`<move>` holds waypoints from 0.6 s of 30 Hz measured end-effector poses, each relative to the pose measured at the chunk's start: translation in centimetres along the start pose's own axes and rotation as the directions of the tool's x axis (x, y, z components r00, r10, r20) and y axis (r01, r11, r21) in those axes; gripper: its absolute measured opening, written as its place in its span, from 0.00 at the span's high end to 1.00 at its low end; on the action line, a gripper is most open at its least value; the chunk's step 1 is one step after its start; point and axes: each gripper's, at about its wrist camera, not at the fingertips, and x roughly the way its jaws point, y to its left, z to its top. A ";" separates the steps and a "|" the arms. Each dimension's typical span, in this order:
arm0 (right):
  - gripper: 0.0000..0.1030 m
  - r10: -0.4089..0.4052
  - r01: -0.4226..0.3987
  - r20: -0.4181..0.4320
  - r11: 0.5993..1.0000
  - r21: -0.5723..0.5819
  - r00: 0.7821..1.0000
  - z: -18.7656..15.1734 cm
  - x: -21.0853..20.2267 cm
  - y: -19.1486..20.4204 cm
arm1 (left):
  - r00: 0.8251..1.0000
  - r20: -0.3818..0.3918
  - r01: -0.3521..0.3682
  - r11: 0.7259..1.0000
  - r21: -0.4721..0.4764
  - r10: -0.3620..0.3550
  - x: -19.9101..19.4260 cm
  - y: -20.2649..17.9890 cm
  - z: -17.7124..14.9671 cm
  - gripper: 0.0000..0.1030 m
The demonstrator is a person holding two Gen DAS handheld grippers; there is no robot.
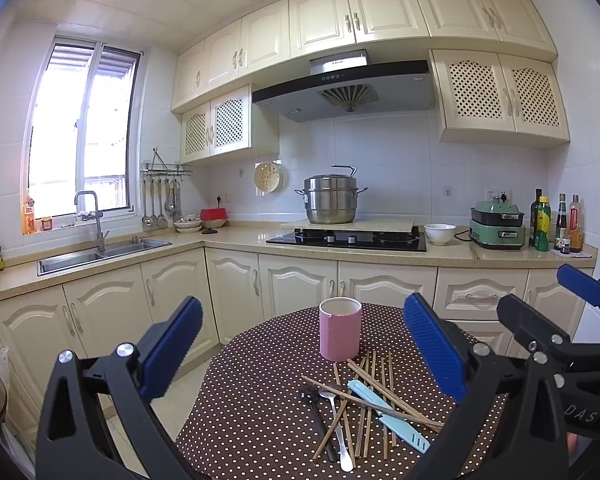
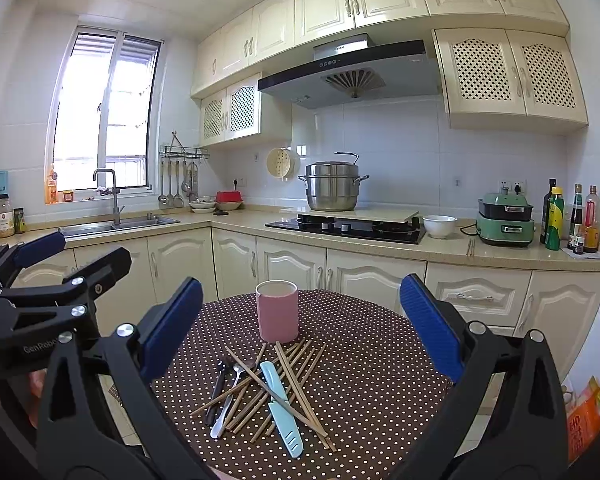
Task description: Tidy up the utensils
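Note:
A pink cylindrical holder [image 1: 340, 329] [image 2: 277, 311] stands upright on a round table with a brown polka-dot cloth [image 1: 260, 400] [image 2: 372, 380]. In front of it lies a loose pile: several wooden chopsticks [image 1: 374, 384] [image 2: 296, 364], a light-blue knife [image 1: 388, 416] [image 2: 282, 410], a metal spoon [image 1: 338, 424] [image 2: 228, 400] and a dark-handled utensil [image 1: 318, 416] [image 2: 216, 392]. My left gripper [image 1: 302, 344] hangs open above the near side of the table, nothing between its blue pads. My right gripper [image 2: 300, 328] is also open and empty; it shows at the right of the left wrist view [image 1: 548, 304].
Cream cabinets and a counter run behind the table, with a sink [image 1: 100, 254], a black hob [image 1: 348, 238] bearing a steel steamer pot [image 1: 331, 200], a white bowl [image 1: 439, 233], a green appliance [image 1: 498, 226] and bottles [image 1: 556, 224]. An orange box [image 2: 586, 416] sits on the floor at right.

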 end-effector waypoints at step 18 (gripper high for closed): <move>0.06 0.016 -0.026 -0.327 0.999 -0.028 0.945 -4.8 11.3 -2.8 | 0.916 -0.386 0.109 0.994 -0.015 -0.107 12.2 2.0 -5.1 0.04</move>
